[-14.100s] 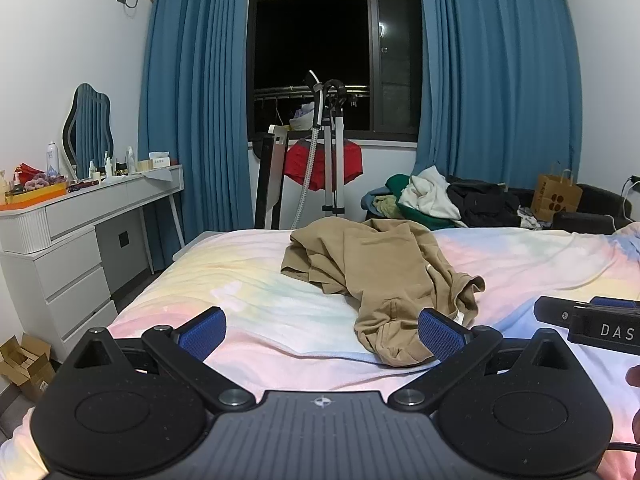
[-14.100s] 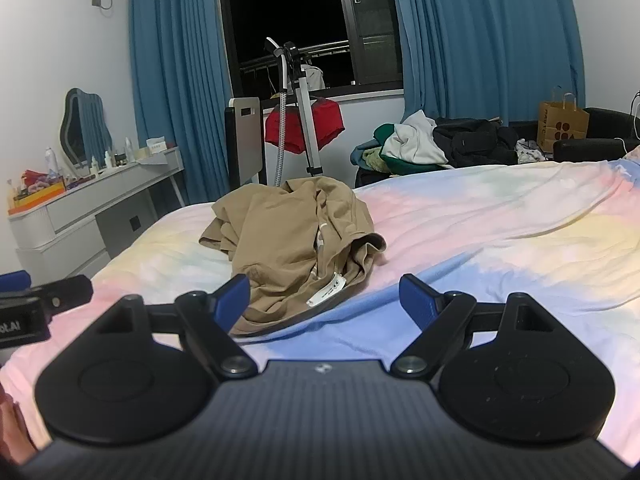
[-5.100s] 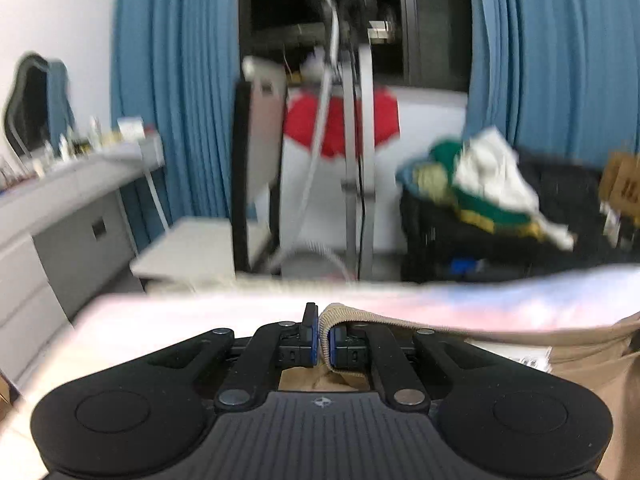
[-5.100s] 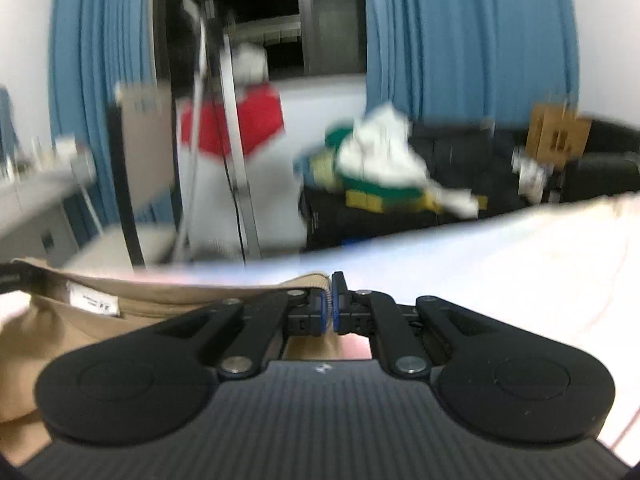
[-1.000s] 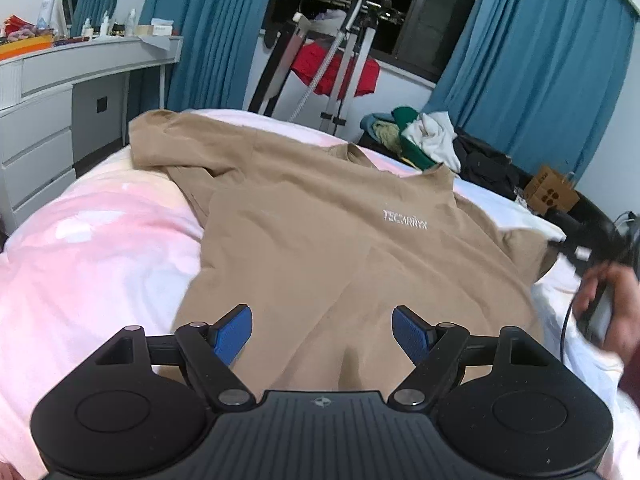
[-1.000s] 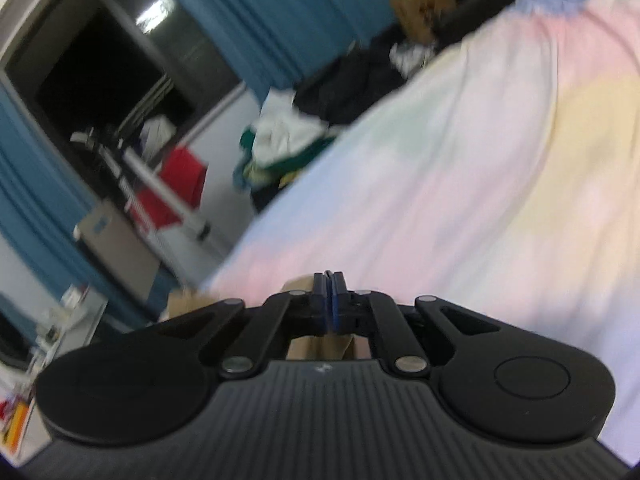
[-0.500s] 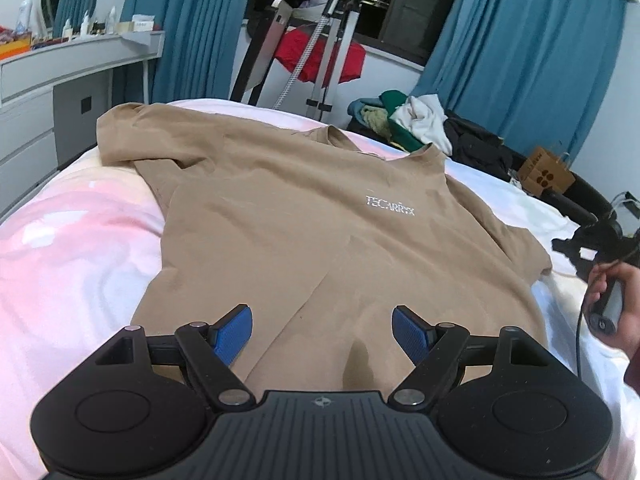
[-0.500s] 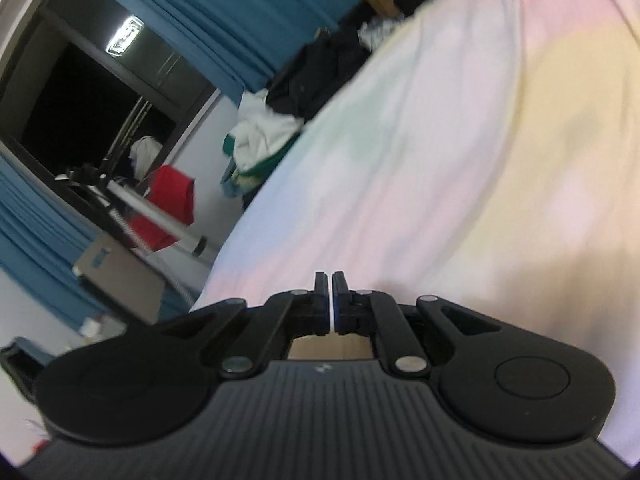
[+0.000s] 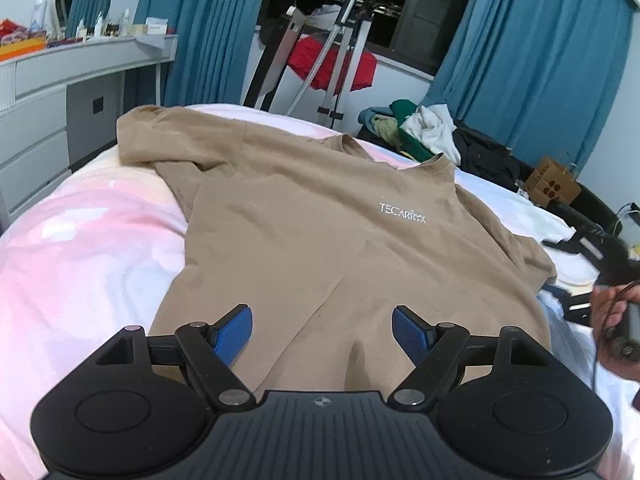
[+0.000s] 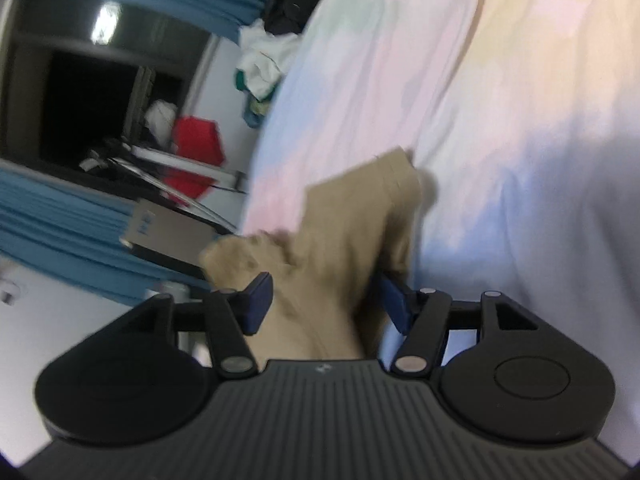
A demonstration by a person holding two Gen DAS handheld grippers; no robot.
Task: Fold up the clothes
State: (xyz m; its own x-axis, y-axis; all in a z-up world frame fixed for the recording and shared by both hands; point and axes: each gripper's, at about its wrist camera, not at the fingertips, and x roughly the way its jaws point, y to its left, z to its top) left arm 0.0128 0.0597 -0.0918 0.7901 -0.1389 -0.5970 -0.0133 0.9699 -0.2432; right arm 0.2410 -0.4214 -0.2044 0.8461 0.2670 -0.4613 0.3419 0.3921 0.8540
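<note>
Across the pastel tie-dye bed sheet [image 9: 80, 240] the tan cotton T-shirt [image 9: 340, 240] lies spread flat, logo up, with no fold in it that I can see; every fold looks left to make. Its long axis runs from the hem at lower centre to the collar at upper right. The left claw [image 9: 322, 330] hovers apart over the hem. The right claw [image 10: 324, 304] stands apart around a blurred sleeve.

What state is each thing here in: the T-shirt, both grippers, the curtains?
T-shirt: spread flat on the bed, front up, unfolded.
Left gripper: open, empty, over the hem.
Right gripper: open, sleeve cloth between its fingers.
Curtains: drawn apart.
</note>
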